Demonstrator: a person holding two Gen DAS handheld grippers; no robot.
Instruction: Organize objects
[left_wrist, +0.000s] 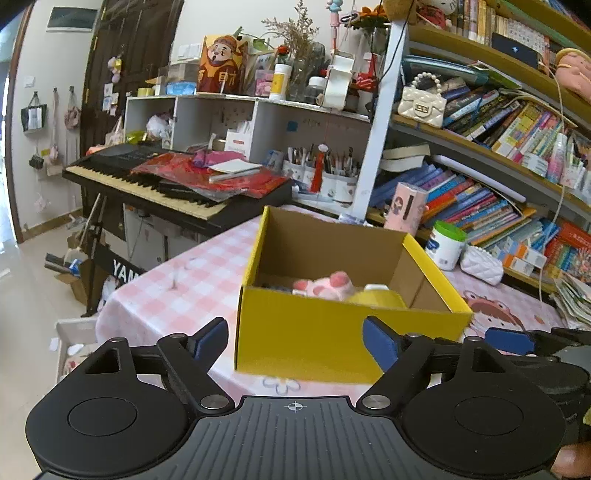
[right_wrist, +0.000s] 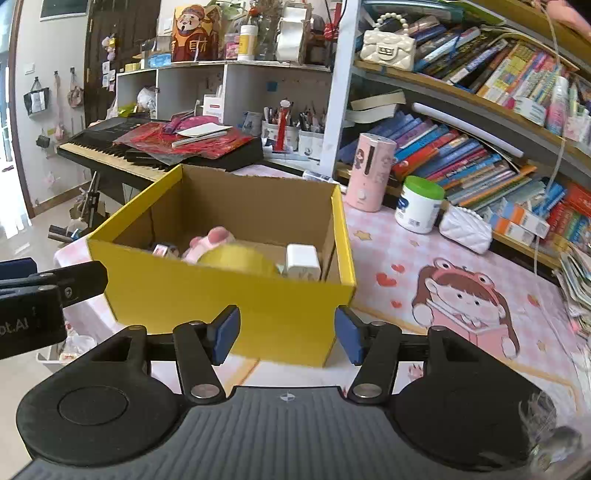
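Observation:
A yellow cardboard box (left_wrist: 317, 332) (right_wrist: 229, 295) stands on the pink checked tablecloth (left_wrist: 177, 291). Inside it lie a pink plush toy (left_wrist: 328, 284) (right_wrist: 208, 240), a yellow roll (right_wrist: 236, 260) (left_wrist: 376, 297), a white block (right_wrist: 303, 262) and a small dark item (right_wrist: 164, 251). My left gripper (left_wrist: 295, 341) is open, short of the box's near wall, nothing between its blue pads. My right gripper (right_wrist: 286, 334) is open too, close to the box's near right corner, also holding nothing. The right gripper's blue fingertip (left_wrist: 508, 339) shows at the left wrist view's right edge.
A keyboard (left_wrist: 173, 184) piled with red papers stands behind the table to the left. Bookshelves (left_wrist: 498, 147) fill the right. On the table behind the box are a pink cylinder (right_wrist: 369, 173), a white tub with green lid (right_wrist: 419, 205) and a white quilted pouch (right_wrist: 465, 229).

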